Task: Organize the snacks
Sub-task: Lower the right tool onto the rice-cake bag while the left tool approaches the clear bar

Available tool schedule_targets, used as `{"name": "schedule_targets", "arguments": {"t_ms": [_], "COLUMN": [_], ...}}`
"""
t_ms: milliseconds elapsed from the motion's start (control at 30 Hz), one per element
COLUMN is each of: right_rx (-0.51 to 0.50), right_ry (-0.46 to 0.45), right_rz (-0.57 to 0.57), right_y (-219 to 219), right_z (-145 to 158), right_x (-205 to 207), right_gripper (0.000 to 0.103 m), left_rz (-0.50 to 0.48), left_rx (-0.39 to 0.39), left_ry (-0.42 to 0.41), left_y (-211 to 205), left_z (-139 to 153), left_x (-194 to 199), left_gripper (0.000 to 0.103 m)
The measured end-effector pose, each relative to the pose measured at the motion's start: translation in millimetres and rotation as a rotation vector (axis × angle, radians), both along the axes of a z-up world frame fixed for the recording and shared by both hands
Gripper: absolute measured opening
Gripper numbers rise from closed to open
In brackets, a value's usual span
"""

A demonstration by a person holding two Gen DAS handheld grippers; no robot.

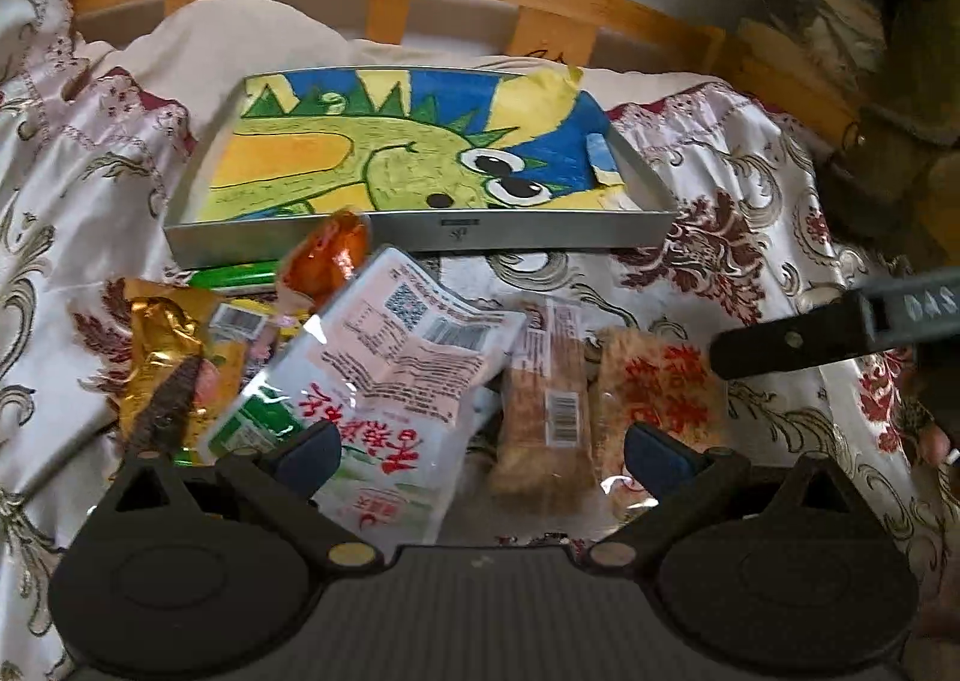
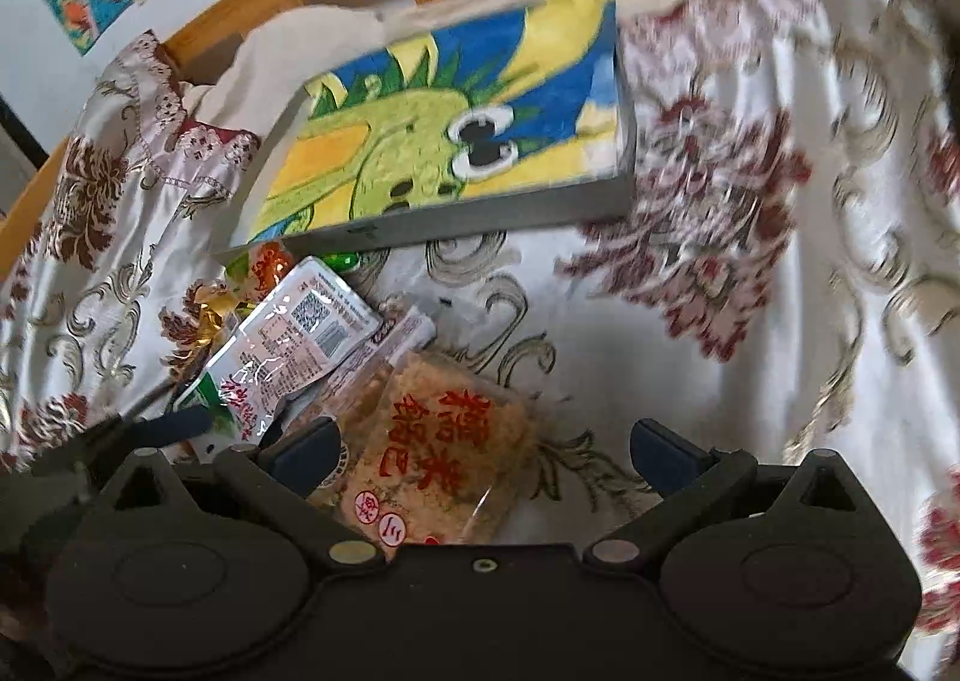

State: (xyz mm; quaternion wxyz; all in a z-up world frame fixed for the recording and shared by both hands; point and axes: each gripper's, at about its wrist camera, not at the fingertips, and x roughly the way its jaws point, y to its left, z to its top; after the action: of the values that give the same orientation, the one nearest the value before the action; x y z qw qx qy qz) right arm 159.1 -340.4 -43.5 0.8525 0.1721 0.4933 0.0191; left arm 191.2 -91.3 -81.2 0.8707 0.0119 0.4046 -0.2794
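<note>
**Snack sorting at its outset: tray unfilled, both tongs unladen**

The shallow grey metal tray lined with a crayon drawing of a green dinosaur [image 1: 414, 228] lies toward the headboard edge of the bed, on the cream floral satin bedspread [image 1: 750, 189]; no packet lies inside it. All snacks sit in a loose heap on the bedspread just in front of the tray's near wall. At the heap's left are a crumpled gold foil wrapper [image 1: 159, 333] and a green tube-like packet [image 1: 234, 278] partly under the tray's near left corner; an orange sealed pouch [image 1: 327, 255] leans against the near wall. A white printed plastic pouch with a QR code and red characters [image 1: 384, 375] overlaps a long clear-wrapped brown bar with a barcode [image 1: 552, 399], beside which lies the clear-wrapped puffed rice cake with red characters [image 2: 444, 453].

The left gripper [image 1: 480, 453] hovers over the white pouch and the bar, fingers apart, gripping nothing. The right gripper [image 2: 480, 456] is likewise spread, the rice cake between its fingers but unclamped.

Judged from this, nothing has been placed; every packet remains to be moved into the tray.
</note>
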Motion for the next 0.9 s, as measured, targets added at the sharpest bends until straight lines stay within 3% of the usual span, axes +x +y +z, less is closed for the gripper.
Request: {"name": "schedule_targets", "arguments": {"t_ms": [367,533,667,833,900], "right_rx": [0.265,0.316,0.353,0.363,0.354], "right_ry": [0.108,0.122,0.126,0.144,0.152], "right_rz": [-0.063,-0.11,-0.127,-0.123,-0.122], "right_y": [-14,-18,-21,-17,-14], "right_z": [-27,-36,-40,-45,-46], "right_x": [8,10,11,12,13], "right_gripper": [0.102,0.1,0.093,0.089,0.082], "left_rz": [-0.196,-0.197,-0.171,-0.116,-0.103], "left_rx": [-0.028,-0.025,-0.055,-0.044,-0.014], "left_ry": [-0.035,-0.006,0.03,0.067,0.059], "left_y": [-17,-18,-15,-15,-17], "left_z": [3,-4,-8,-11,-11], "left_x": [-10,-4,4,14,14], "left_gripper": [0.098,0.093,0.089,0.072,0.065]}}
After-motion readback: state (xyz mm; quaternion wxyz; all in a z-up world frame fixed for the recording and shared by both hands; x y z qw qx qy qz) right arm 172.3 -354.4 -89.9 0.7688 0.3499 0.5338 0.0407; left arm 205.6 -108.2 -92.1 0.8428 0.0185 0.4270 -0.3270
